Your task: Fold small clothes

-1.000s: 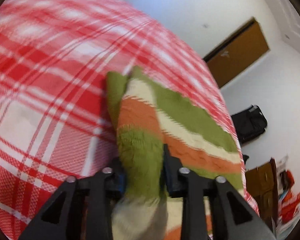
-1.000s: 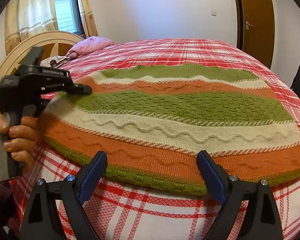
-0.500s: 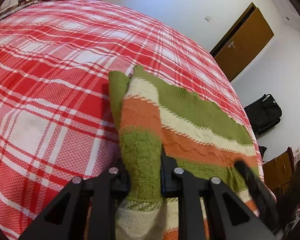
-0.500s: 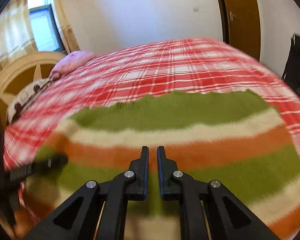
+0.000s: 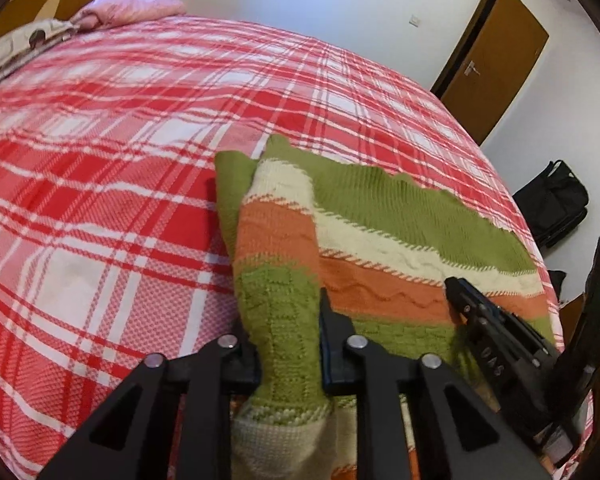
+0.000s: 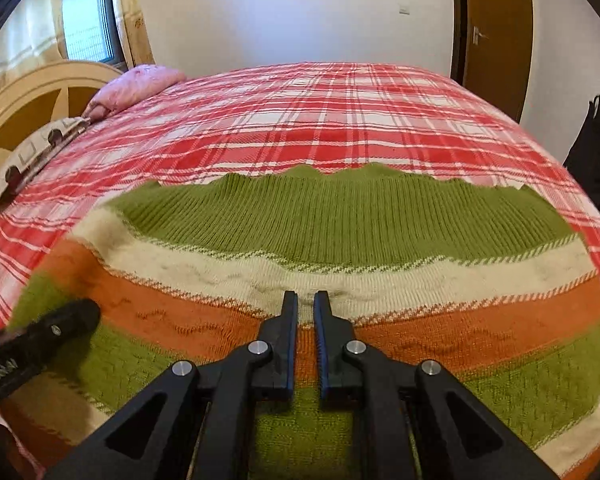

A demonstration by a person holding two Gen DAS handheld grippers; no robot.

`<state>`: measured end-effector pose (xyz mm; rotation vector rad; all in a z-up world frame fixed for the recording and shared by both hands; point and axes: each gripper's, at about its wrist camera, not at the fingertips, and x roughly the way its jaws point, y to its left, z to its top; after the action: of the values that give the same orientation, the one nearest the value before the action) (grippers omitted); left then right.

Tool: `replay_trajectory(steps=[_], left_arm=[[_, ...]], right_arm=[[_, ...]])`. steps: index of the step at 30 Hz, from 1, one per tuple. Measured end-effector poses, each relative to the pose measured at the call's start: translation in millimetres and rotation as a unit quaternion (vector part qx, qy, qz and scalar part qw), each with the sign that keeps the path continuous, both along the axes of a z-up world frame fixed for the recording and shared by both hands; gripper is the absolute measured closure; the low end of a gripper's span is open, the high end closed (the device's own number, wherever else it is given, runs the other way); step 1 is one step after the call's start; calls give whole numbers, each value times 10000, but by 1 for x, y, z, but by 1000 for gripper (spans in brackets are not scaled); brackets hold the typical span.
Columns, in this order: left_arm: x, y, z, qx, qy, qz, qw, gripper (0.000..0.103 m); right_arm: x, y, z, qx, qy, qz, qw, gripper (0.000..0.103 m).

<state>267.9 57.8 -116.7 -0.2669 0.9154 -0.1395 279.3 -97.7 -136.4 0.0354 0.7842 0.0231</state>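
Observation:
A knitted sweater with green, cream and orange stripes point(image 6: 340, 232) lies on the red plaid bed point(image 6: 340, 120). In the left wrist view my left gripper point(image 5: 288, 320) is shut on a bunched fold of the sweater point(image 5: 284, 308) at its left edge. My right gripper point(image 6: 306, 308) is shut with nothing between its fingers and hovers low over the cream stripe at the sweater's middle. It also shows in the left wrist view point(image 5: 454, 286) over the orange stripe. The left gripper's tip shows in the right wrist view point(image 6: 80, 312) at the sweater's left side.
A pink pillow point(image 6: 140, 84) and a patterned pillow point(image 6: 32, 152) lie by the cream headboard point(image 6: 24, 96) at the far left. A brown door point(image 6: 496, 32) and a black bag point(image 5: 552, 204) stand beyond the bed's right side.
My right gripper has closed from wide open and moved forward over the sweater's middle. My left gripper keeps its hold on the sweater's left edge.

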Motion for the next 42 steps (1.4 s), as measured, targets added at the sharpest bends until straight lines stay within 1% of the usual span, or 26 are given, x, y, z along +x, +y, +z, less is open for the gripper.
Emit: replay_trajectory(steps=[4, 6, 8, 9, 10, 11, 13, 15, 17, 18, 20, 22, 25, 27, 29, 33, 34, 35, 37, 38, 39, 40, 41, 42], left_arm=[[-6, -9, 18, 32, -207, -75, 9998, 86], [-11, -16, 31, 38, -372, -177, 9991, 86], [-13, -21, 38, 65, -468, -234, 9986, 86], [-13, -23, 40, 72, -504, -261, 9984, 86], [-13, -26, 40, 84, -514, -278, 9983, 86], [-13, -28, 40, 89, -498, -288, 9983, 86], [-11, -30, 39, 63, -426, -266, 9987, 87], [-12, -31, 40, 20, -426, -245, 9988, 87], [-14, -32, 46, 5, -479, -281, 9985, 87], [-15, -34, 48, 14, -503, -303, 9983, 87], [-14, -37, 52, 60, -531, -344, 9980, 87], [-14, -43, 53, 91, -518, -367, 9979, 87], [-18, -57, 58, 172, -596, -472, 9970, 88], [-22, -66, 64, 228, -669, -552, 9960, 88], [-25, -76, 68, 272, -746, -623, 9949, 88], [-31, -105, 76, 425, -880, -857, 9915, 88], [-33, -114, 77, 464, -913, -932, 9904, 88], [-35, -126, 77, 484, -934, -1042, 9890, 88], [-37, -140, 75, 488, -936, -1170, 9875, 88], [-40, -152, 72, 465, -926, -1289, 9862, 88], [-41, -159, 70, 455, -922, -1345, 9856, 88], [-43, -168, 67, 457, -918, -1438, 9843, 88], [-47, -181, 61, 495, -914, -1577, 9820, 88], [-52, -189, 57, 526, -920, -1664, 9803, 90]], right_arm=[[-4, -8, 4, 182, 54, 55, 9998, 94], [-18, -15, 13, 395, -126, -38, 9991, 94], [-35, -19, 18, 597, -327, -66, 9977, 94], [-38, -16, 12, 557, -212, 17, 9982, 94], [-36, -12, 0, 538, 69, 136, 9984, 94], [-38, -10, -2, 521, 17, 207, 9984, 94], [-35, -13, 1, 611, 159, 220, 9978, 94], [-44, -22, 4, 994, 120, 73, 9949, 94], [-59, -25, -1, 1267, 164, 92, 9918, 94], [-66, -24, -2, 1243, 136, 98, 9921, 94], [-84, -21, -4, 1116, -59, 157, 9936, 94], [-95, -25, -1, 1296, -183, 126, 9913, 94], [-101, -54, 5, 1977, -313, -102, 9797, 94], [-98, -77, 9, 2401, -367, -222, 9698, 94], [-92, -97, 11, 2697, -347, -234, 9620, 94], [-92, -124, 13, 2971, -348, -268, 9538, 94], [-93, -133, 12, 3161, -366, -251, 9477, 94], [-94, -143, 10, 3414, -371, -252, 9388, 94], [-92, -160, 6, 3744, -318, -306, 9262, 93], [-92, -167, 5, 3781, -264, -347, 9247, 91], [-92, -172, 6, 3757, -255, -353, 9257, 77], [-93, -176, 7, 3728, -277, -351, 9268, 55], [-95, -181, 8, 3680, -299, -405, 9285, 55], [-97, -187, 7, 3633, -295, -523, 9297, 52]])
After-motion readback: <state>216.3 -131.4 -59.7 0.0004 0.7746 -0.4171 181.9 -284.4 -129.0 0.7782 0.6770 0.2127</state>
